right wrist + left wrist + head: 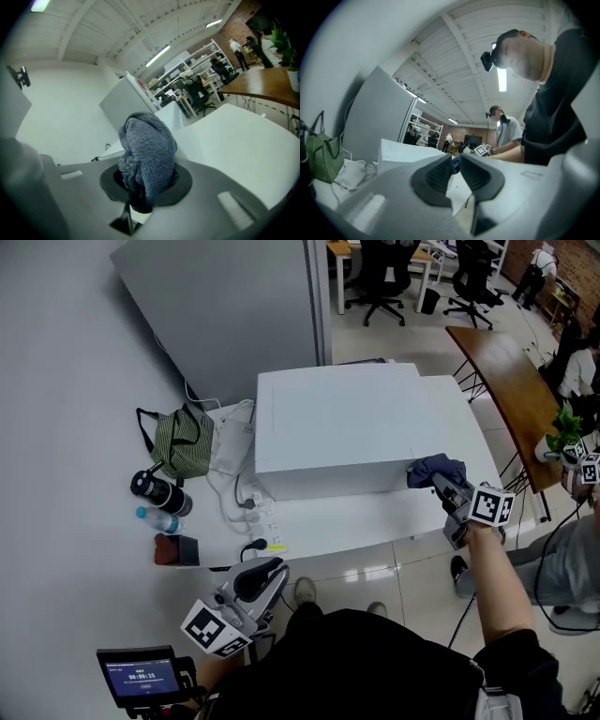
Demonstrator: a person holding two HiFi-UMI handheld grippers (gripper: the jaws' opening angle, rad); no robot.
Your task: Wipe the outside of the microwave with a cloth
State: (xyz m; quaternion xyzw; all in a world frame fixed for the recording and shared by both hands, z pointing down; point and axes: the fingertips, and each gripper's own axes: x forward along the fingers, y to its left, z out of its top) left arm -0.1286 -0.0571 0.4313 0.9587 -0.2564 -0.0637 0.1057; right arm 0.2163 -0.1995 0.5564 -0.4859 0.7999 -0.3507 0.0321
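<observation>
Right claw (452,495) was clamped on a blue-grey knitted cloth (437,470). In the right gripper view the jaws were closed around the wad (147,145), which filled the gap at the right claw (145,180). The cloth was bunched, its long axis in line with the claw and its free end pointing away from me toward the white box-shaped microwave (347,427).

In the head view the cloth was pressed against the near right corner of the microwave, at the right end of the face toward me. The microwave sat on the white bench (366,521) with its long axis left to right, about parallel to the bench's near edge. I couldn't make out a door, so I couldn't tell which face was the front.

Left claw (258,582) hung low off the near left of the bench, well apart from the microwave. In the left gripper view its jaws were drawn together to a thin slit with nothing between them (455,161), aimed at the microwave's left end (401,150).

Left of the microwave on the bench were a green striped bag (183,442), a black flask (159,491), a clear bottle with a blue cap (157,518), a small brown box (175,549) and a white power strip (265,517).
</observation>
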